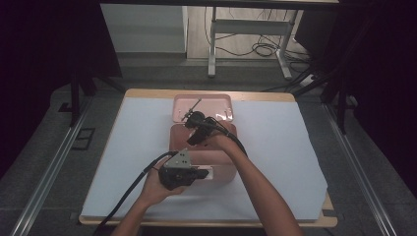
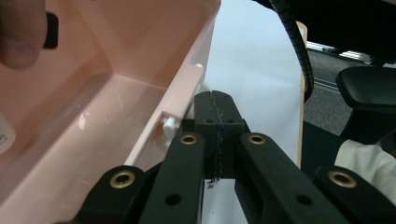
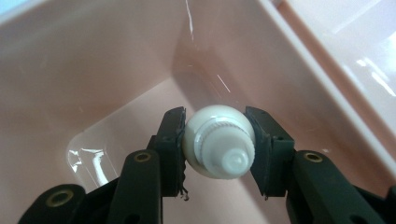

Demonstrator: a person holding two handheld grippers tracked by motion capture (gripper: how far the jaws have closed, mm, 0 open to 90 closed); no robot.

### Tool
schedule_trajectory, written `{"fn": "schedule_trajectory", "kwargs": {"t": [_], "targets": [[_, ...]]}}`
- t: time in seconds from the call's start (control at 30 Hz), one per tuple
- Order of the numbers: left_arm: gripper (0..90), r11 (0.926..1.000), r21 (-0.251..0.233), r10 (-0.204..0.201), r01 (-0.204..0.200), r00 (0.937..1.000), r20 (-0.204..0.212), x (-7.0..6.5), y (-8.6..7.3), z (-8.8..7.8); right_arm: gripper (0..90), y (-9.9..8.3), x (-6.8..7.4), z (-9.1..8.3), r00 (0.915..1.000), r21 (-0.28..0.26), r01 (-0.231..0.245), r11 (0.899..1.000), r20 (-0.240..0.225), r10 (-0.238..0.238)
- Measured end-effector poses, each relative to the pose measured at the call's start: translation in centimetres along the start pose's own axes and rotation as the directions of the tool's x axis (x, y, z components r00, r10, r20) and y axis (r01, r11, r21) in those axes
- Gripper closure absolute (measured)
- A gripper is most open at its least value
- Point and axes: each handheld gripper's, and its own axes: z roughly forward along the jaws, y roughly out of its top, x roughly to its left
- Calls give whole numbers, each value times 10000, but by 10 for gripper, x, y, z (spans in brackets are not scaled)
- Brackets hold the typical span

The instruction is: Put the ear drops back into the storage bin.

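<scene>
Gripping a small white bottle (image 3: 219, 140) with ribbed screw cap, right gripper (image 3: 218, 145) jaws half-open inside the pink box (image 3: 93, 70); left gripper (image 2: 218, 116) jaws fully closed, empty.

A white sheet (image 1: 275, 147) covers the wooden table (image 1: 255, 95) (a metal desk frame (image 1: 246, 44) stands behind).

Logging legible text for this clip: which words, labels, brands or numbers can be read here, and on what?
None can be read.
White bottle in the right gripper: no print on the cap end.
White item at the edge inside the pink box: faint dark marks, too small and cut off to read.
Pink lid: no text.
</scene>
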Motion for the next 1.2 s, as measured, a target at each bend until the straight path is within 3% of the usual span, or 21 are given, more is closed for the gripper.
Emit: {"fn": "schedule_trajectory", "kwargs": {"t": [1.2], "targets": [[900, 10000, 39, 27, -27, 10000, 7, 0, 0, 0, 597, -2, 3, 38, 9996, 616, 264, 9978, -5, -265]]}}
